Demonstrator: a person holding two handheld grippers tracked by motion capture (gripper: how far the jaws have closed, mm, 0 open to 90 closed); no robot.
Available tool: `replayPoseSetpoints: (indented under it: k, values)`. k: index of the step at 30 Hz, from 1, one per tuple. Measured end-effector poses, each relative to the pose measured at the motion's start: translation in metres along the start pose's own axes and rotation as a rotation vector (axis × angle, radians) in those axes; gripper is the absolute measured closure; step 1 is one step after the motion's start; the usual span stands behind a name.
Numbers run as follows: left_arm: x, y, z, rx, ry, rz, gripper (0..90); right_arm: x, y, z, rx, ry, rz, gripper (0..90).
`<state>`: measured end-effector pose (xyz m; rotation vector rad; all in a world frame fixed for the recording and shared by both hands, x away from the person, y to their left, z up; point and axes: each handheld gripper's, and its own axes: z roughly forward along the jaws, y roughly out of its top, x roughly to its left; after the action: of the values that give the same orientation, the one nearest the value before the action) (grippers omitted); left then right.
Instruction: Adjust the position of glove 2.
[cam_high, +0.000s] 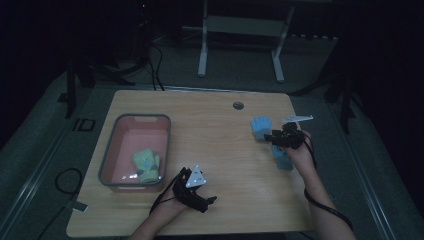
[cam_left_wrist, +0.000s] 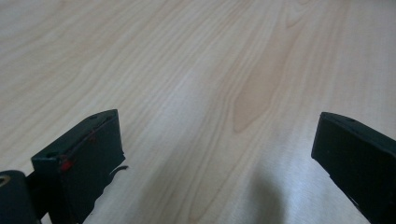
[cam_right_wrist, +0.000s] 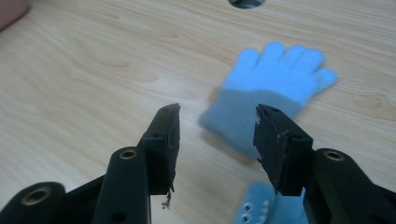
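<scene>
I had the right gripper (cam_right_wrist: 217, 140) part-spread above the cuff of the blue glove (cam_right_wrist: 271, 88), which lay flat on the desk (cam_high: 220, 155), pinching nothing yet; I judged that lined it up for a lift. A second blue glove (cam_high: 283, 159) lay just beside it. The left gripper (cam_left_wrist: 215, 154) waited spread wide and empty near the pink bin (cam_high: 111, 150), where a yellow-green glove (cam_high: 146, 165) already lay.

Blue glove (cam_right_wrist: 275, 79), flat, fingers spread, on table (cam_right_wrist: 93, 84)
</scene>
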<state>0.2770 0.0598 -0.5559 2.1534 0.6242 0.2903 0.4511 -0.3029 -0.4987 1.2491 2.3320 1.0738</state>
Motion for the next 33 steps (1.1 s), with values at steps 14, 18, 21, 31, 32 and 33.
replayPoseSetpoints:
  k: [14,18,21,31,32,33]
  values:
    - [0.0,-0.005,-0.002,-0.032,0.019,0.002,2.5,-0.024,0.017,0.046,0.077,-0.076,0.041,55.8]
    - [0.001,-0.005,-0.003,-0.047,0.014,-0.011,2.6,-0.023,0.021,0.055,0.066,-0.095,0.021,57.1]
    - [0.001,-0.006,-0.003,-0.047,0.01,-0.012,2.5,-0.024,0.022,0.063,0.065,-0.105,0.017,58.1]
    - [0.001,-0.007,-0.002,-0.043,-0.002,-0.008,2.6,-0.024,0.013,0.077,0.089,-0.126,0.006,63.6]
    - [0.001,-0.007,-0.002,-0.041,-0.001,-0.006,2.6,-0.024,0.012,0.076,0.084,-0.133,0.008,68.4]
    - [0.001,-0.007,-0.001,-0.041,0.001,-0.003,2.6,-0.024,0.012,0.076,0.084,-0.133,0.008,68.4]
